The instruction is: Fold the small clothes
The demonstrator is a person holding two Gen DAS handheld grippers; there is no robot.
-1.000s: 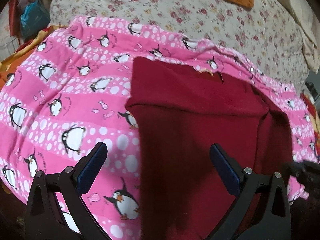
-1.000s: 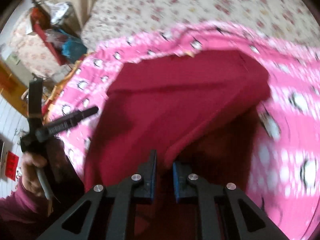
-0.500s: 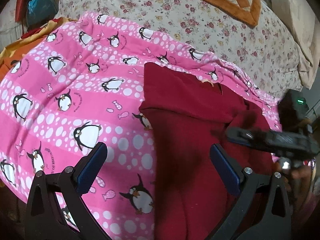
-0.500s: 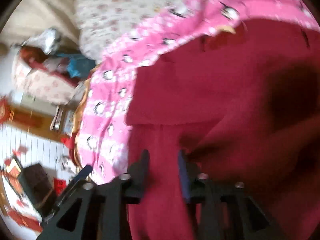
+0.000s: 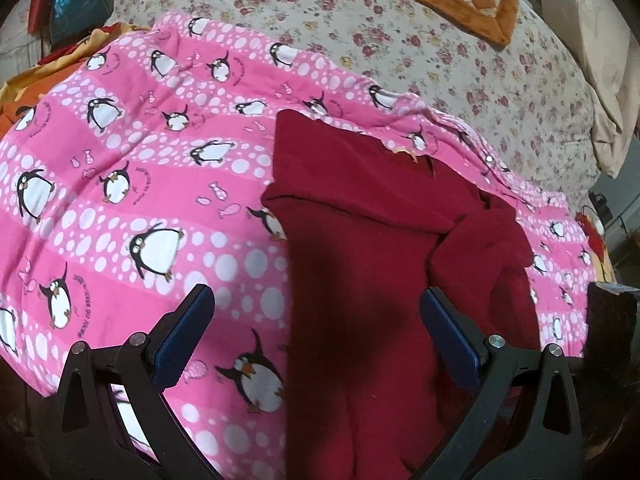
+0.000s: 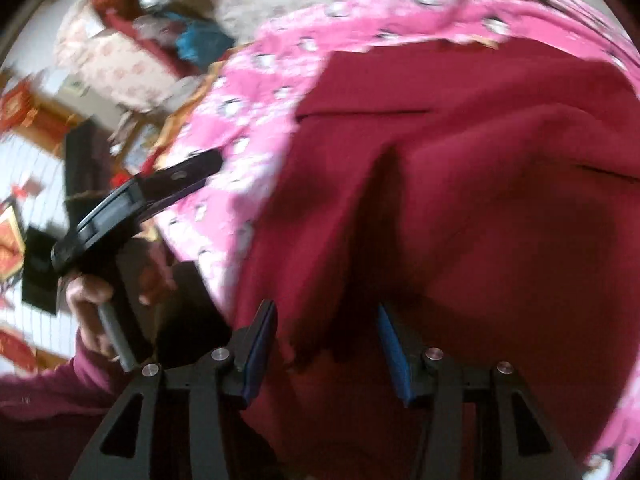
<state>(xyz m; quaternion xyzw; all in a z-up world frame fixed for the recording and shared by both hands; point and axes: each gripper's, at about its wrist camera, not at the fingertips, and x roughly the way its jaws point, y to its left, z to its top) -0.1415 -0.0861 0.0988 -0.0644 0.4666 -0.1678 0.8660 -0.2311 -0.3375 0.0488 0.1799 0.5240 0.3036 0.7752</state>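
Dark red garment [image 5: 360, 240] lies part-folded on the pink penguin blanket [image 5: 140, 184]

Its right side is doubled over in a loose heap; the left gripper [image 5: 316, 320] hovers above its near left edge, jaws wide apart, nothing between them. The right gripper [image 6: 326, 340] sits over the near red cloth, jaws opening, pads clear of it. Floral bedding [image 5: 400, 40] lies beyond

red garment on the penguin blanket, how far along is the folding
Done: the red garment lies on the pink penguin blanket with its right side flapped over the middle. In hand: nothing; the right hand-held gripper is opening with no cloth pinched between its pads, and the left hand-held gripper hovers open. Left: the lower length is unfolded, so probably more folds.
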